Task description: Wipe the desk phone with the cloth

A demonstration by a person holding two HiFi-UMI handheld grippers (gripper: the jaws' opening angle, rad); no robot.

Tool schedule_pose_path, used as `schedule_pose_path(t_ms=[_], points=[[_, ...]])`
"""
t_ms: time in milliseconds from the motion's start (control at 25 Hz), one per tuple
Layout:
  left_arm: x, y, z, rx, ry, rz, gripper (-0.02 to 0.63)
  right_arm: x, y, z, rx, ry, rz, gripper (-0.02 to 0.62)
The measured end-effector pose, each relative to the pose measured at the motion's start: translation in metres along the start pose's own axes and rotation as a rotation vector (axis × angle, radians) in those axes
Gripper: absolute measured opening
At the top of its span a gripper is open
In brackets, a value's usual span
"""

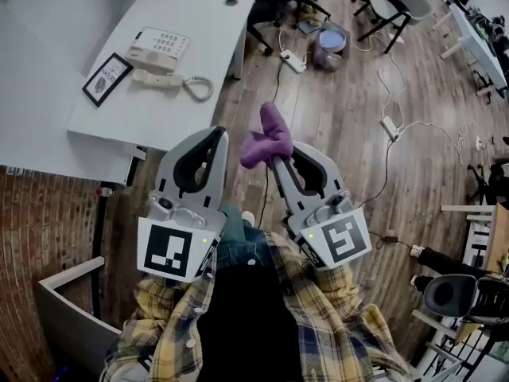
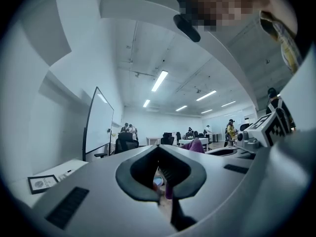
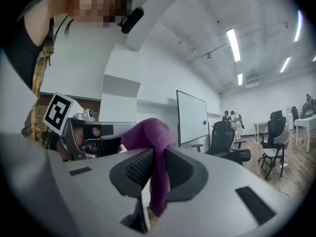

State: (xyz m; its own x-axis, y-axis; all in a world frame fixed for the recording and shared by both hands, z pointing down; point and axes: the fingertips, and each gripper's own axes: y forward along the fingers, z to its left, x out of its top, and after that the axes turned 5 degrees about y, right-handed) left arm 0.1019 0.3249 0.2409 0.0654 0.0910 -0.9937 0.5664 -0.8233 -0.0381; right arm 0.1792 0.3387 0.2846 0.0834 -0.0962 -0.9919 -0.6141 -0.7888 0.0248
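**A:** Right claw (image 1: 276,156): clenched on the purple cloth (image 1: 267,138), which bunches above the jaws and hangs below them. Left claw (image 1: 216,136): closed on nothing.

**B:** How far along is the task?

**A:** By my reading, only the pick-up is done. The phone (image 1: 159,48) sits mid-tabletop (image 1: 151,116), well apart from both claws. Its handset (image 1: 157,78) lies off the base, toward the near edge. The cloth is not touching the phone, so the approach and all the wiping are left.

**B:** What does each view add?

**A:** The head view alone shows the phone, handset and coiled cord, with a framed card (image 1: 106,79) just beside them toward the left edge. The right gripper view alone shows the cloth pinched between ribbed pads. The left gripper view confirms its jaws are together. It also shows the card, but the phone is too small to make out there.
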Motion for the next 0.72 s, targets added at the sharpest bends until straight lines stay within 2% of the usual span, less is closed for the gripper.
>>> schedule_pose_path(t_ms=[280, 720], points=[[0.0, 0.005, -0.015, 0.002, 0.012, 0.005, 0.014, -0.006, -0.011, -0.008, -0.007, 0.015, 0.002, 0.063], [-0.013, 0.048, 0.001, -0.008, 0.018, 0.001, 0.014, -0.006, 0.016, -0.038, -0.015, 0.012, 0.007, 0.063]])
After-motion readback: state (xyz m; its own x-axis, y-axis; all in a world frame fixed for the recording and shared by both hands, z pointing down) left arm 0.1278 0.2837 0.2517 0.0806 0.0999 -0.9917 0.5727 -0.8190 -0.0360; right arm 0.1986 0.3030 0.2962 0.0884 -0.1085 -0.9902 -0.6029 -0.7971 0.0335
